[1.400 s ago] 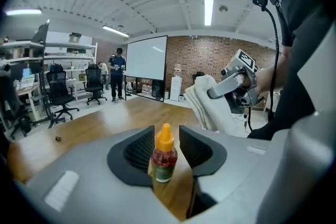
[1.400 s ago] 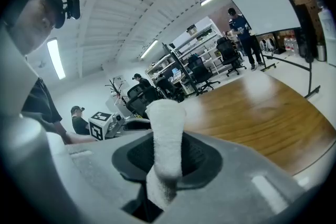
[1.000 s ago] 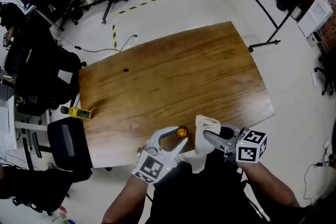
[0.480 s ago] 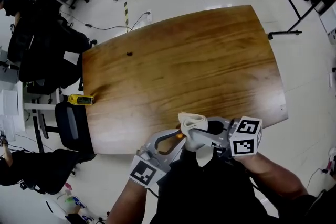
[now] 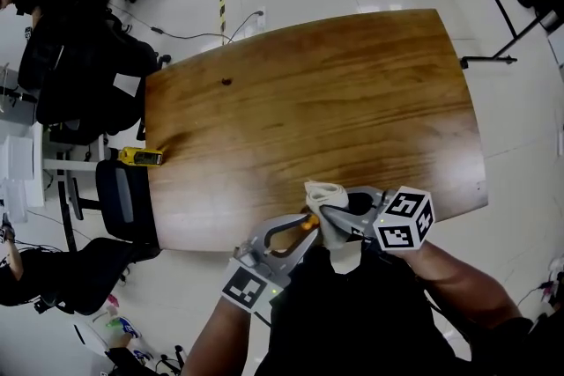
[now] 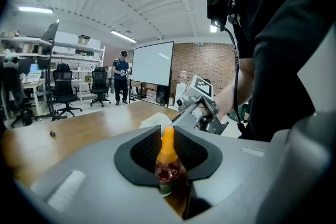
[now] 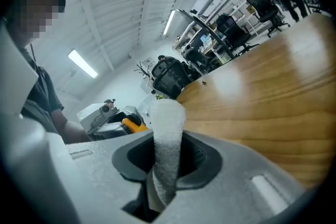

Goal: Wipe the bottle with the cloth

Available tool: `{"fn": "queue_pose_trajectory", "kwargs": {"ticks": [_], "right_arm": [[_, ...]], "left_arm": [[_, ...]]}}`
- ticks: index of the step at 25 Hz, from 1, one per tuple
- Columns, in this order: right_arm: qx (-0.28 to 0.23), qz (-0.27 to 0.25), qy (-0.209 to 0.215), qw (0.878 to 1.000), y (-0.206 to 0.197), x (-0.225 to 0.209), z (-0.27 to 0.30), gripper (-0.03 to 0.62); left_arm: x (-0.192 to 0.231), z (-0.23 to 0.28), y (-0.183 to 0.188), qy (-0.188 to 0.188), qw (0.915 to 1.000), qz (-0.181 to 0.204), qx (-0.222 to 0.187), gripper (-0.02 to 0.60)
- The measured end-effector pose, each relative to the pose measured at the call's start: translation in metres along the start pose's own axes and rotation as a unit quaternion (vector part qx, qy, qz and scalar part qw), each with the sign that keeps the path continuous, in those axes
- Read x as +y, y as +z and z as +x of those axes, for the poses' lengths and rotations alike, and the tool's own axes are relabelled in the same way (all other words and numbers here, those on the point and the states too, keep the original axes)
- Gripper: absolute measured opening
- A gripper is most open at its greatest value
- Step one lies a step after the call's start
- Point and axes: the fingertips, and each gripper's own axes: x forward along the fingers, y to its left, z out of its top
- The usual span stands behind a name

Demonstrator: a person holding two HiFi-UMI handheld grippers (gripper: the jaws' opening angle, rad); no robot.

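Note:
A small bottle (image 6: 166, 169) of red sauce with an orange cap (image 5: 307, 224) stands upright between the jaws of my left gripper (image 5: 302, 232), which is shut on its body. My right gripper (image 5: 328, 210) is shut on a white cloth (image 7: 168, 134) that sticks up in a folded bunch (image 5: 323, 193). Both are held at the near edge of the wooden table (image 5: 335, 101), in front of my body. The cloth sits right beside the bottle's cap; whether they touch I cannot tell. In the left gripper view the right gripper (image 6: 202, 104) is just behind the bottle.
A small dark speck (image 5: 227, 82) lies on the far left of the table. A yellow object (image 5: 141, 157) rests off the table's left side above a black chair (image 5: 123, 198). More office chairs and desks (image 5: 79, 57) stand at the left.
The left jaws have closed in on the bottle. The right gripper has brought the cloth leftward, close to the orange cap. Both grippers now sit at the table's near edge.

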Motion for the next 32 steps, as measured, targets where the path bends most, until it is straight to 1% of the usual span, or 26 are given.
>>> {"fn": "queue_pose_trajectory", "kwargs": {"ticks": [5,10,17,19,22,26,27,29,32], "right_arm": [[-0.012,0.031,-0.007,0.999,-0.005,-0.012,0.0,0.075],[-0.019,0.062,-0.032,0.997,-0.014,-0.026,0.002,0.075],[0.017,0.082,-0.105,0.991,-0.036,-0.052,0.01,0.074],[0.036,0.068,-0.132,0.988,-0.041,-0.058,0.013,0.074],[0.076,0.024,-0.173,0.982,-0.047,-0.064,0.018,0.074],[0.142,-0.053,-0.213,0.965,-0.058,-0.074,0.024,0.074],[0.148,-0.069,-0.218,0.962,-0.058,-0.076,0.025,0.074],[0.145,-0.083,-0.224,0.96,-0.059,-0.076,0.026,0.075],[0.119,-0.079,-0.229,0.963,-0.059,-0.075,0.024,0.075]], "left_arm": [[0.001,-0.001,-0.001,-0.003,1.0,0.0,-0.003,0.083],[0.004,-0.003,-0.002,-0.007,1.0,0.004,-0.002,0.083],[0.003,-0.003,-0.002,-0.007,1.0,-0.003,-0.001,0.083],[0.003,-0.003,-0.004,-0.011,0.9999,0.005,0.002,0.081],[0.005,-0.003,-0.004,-0.014,0.9999,0.008,-0.002,0.081],[0.006,-0.003,-0.003,-0.016,0.9998,0.005,-0.005,0.08],[0.005,-0.003,-0.003,-0.016,0.9999,0.002,-0.005,0.08],[0.005,-0.004,-0.004,-0.016,0.9998,-0.007,-0.006,0.08],[0.006,-0.006,-0.006,-0.015,0.9997,-0.019,-0.009,0.081]]}}
